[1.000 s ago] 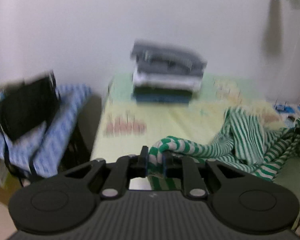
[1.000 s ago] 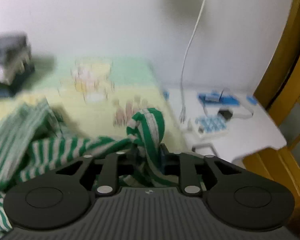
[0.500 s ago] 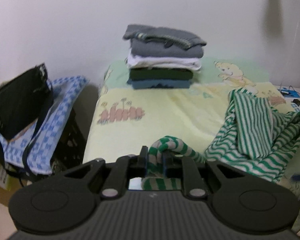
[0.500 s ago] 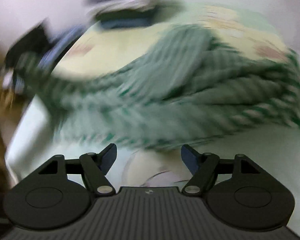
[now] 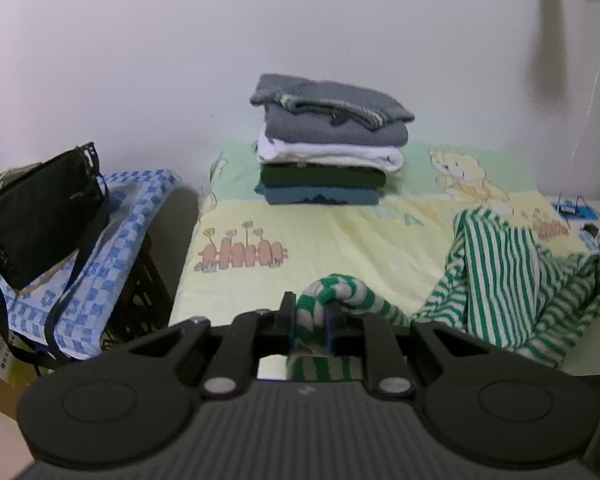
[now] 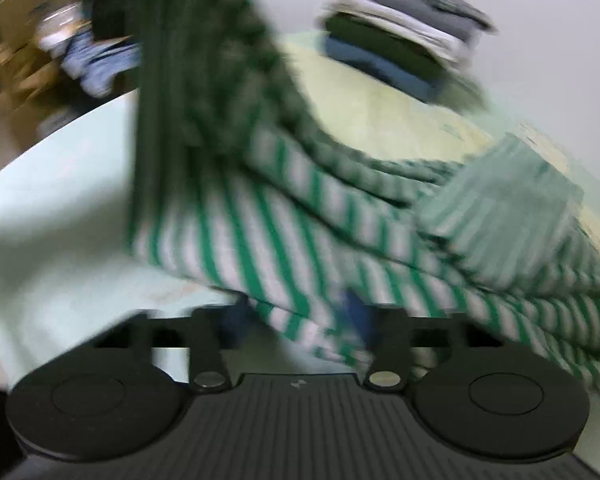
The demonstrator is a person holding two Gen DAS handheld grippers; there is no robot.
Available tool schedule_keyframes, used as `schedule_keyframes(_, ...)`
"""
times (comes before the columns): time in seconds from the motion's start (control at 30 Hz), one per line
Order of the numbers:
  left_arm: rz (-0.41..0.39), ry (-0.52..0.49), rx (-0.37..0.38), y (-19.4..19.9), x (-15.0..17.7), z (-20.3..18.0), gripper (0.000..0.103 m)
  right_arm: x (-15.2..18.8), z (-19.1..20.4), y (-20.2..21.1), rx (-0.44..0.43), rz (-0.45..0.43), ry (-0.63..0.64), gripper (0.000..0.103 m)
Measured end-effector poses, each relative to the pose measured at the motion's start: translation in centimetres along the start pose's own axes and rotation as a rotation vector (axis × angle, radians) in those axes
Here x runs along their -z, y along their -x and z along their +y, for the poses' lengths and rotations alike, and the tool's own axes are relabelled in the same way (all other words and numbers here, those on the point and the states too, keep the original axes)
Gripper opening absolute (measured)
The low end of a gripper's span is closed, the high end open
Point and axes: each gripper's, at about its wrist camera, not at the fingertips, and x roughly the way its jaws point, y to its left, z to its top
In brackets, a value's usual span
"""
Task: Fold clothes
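A green-and-white striped garment point(image 5: 500, 276) lies crumpled on the right of the pale yellow cartoon bed sheet point(image 5: 340, 232). My left gripper point(image 5: 309, 325) is shut on a rolled edge of it near the bed's front edge. The right wrist view is blurred. There my right gripper point(image 6: 296, 318) stands open, low over the bed, and the garment's point(image 6: 300, 220) lower edge hangs between its spread fingers. One end of the garment rises to the upper left, toward the left gripper, which is out of that view.
A stack of folded clothes point(image 5: 332, 152) sits at the back of the bed against the white wall. Left of the bed a black bag point(image 5: 40, 208) rests on a blue checked cloth point(image 5: 120, 240) over a dark crate. A white side table point(image 5: 580, 208) stands at far right.
My right gripper let go of the striped cloth, swung left and down, and now has the garment's lower edge between open fingers. The left gripper kept its grip and steadied.
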Motion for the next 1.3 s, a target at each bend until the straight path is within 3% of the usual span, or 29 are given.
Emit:
schedule_keyframes(0.03,-0.015,0.0,0.0,0.4,-0.2,0.0,0.017,-0.2,-1.5,0.6,-0.036,-0.002,-0.069,0.017)
schedule_keyframes(0.13,-0.055,-0.014,0.008,1.8,-0.6,-0.2,0.017,-0.2,-5.1,3.1,-0.085,-0.01,-0.202,0.016)
schedule_keyframes(0.37,-0.073,-0.127,0.114,5.0,0.2,-2.5,0.017,2.0,-9.1,11.4,-0.128,-0.021,-0.223,0.016)
schedule_keyframes(0.53,0.044,-0.228,0.23,5.4,3.8,-4.1,0.018,5.1,-8.8,14.3,-0.1,0.128,-0.147,0.016)
schedule_keyframes(0.7,0.188,-0.322,0.318,4.5,8.1,-5.2,0.018,8.8,-8.2,13.6,-0.075,0.313,-0.081,0.017)
schedule_keyframes(0.83,0.306,-0.371,0.283,2.3,11.0,-4.6,0.022,10.7,-7.8,11.2,-0.078,0.39,-0.066,0.018)
schedule_keyframes(0.93,0.282,-0.371,0.244,1.6,10.3,-3.8,0.022,10.8,-7.9,10.2,-0.1,0.426,-0.07,0.029)
schedule_keyframes(1.0,0.224,-0.37,0.254,1.0,8.9,-3.9,0.033,10.1,-8.7,10.3,-0.131,0.428,-0.094,0.031)
schedule_keyframes(1.07,0.157,-0.407,0.267,0.0,8.0,-5.4,0.059,8.8,-9.8,11.0,-0.149,0.394,-0.144,0.033)
schedule_keyframes(1.13,0.097,-0.446,0.295,-1.2,7.0,-7.4,0.064,7.6,-11.4,11.8,-0.134,0.317,-0.214,0.047)
schedule_keyframes(1.2,0.078,-0.445,0.385,-3.1,5.9,-9.8,0.072,6.5,-12.9,12.5,-0.12,0.242,-0.288,0.055)
schedule_keyframes(1.27,0.071,-0.429,0.447,-5.4,5.0,-12.0,0.091,6.1,-14.6,13.0,-0.124,0.173,-0.376,0.055)
schedule_keyframes(1.3,0.071,-0.417,0.471,-6.7,4.6,-13.1,0.092,6.0,-15.2,13.1,-0.129,0.148,-0.414,0.055)
